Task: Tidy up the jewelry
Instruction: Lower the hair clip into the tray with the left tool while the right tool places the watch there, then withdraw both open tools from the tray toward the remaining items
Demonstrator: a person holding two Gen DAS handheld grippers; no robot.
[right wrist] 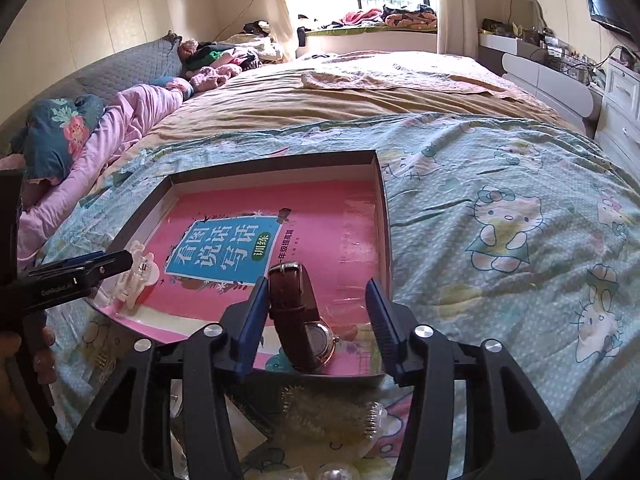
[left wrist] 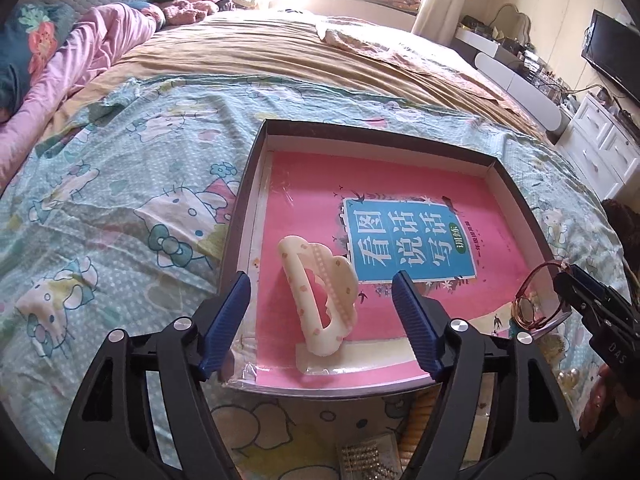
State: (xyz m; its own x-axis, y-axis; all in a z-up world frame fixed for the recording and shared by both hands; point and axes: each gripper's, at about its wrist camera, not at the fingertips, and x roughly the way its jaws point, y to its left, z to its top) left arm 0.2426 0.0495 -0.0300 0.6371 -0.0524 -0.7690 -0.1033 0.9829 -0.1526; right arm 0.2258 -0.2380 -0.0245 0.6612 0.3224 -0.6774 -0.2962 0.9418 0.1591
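Inside the tray (right wrist: 382,216), at its six o'clock edge, your watch (right wrist: 298,316) stands between the right claw's (right wrist: 318,320) parted fingers; your left claw (left wrist: 320,312) gapes around the hair clip (left wrist: 320,300). Withdraw both straight back.

Left gripper (left wrist: 322,320), right gripper (right wrist: 316,326), black plastic frames, ribbed blue fingers (left wrist: 226,322) (silver screws at the joints)

Your materials, by finish
Glossy plastic hair claw (left wrist: 320,292), matt brown leather-look watch strap (right wrist: 292,300), shiny film over pink book cover (left wrist: 376,216).
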